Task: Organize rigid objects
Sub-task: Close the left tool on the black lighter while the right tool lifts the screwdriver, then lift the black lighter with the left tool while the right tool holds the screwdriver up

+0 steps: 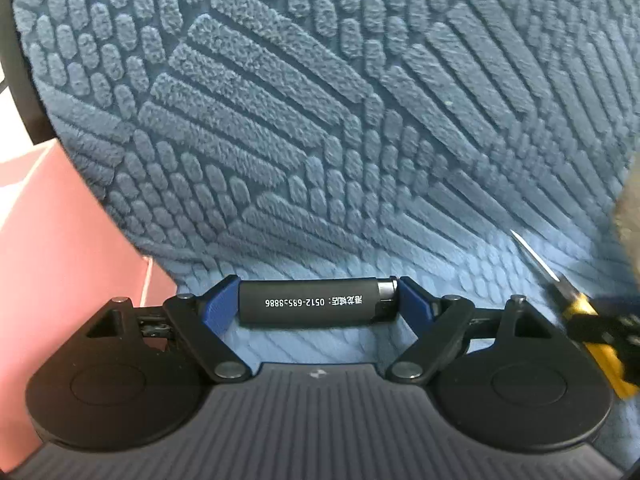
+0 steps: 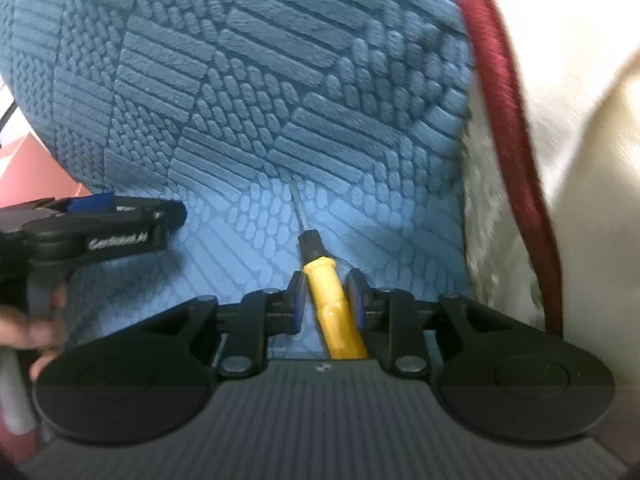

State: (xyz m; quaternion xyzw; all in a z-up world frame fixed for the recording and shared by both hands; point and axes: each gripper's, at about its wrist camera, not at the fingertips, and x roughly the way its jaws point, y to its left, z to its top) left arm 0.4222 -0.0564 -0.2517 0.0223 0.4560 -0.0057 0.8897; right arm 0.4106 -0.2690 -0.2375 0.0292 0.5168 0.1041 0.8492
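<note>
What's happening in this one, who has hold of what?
A person works over a blue textured mat with a gripper in each hand. The left gripper has a black lighter lengthwise between its blue pads, which meet both ends. The right gripper is closed on the yellow handle of a screwdriver, whose shaft points forward, low over the mat. Neither item has been set down anywhere yet.

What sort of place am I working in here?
Probably a home, on the floor: a blue textured mat lies under everything, a cream cushion with dark red piping sits beside it, and small household items, a lighter and screwdriver, are being sorted.
</note>
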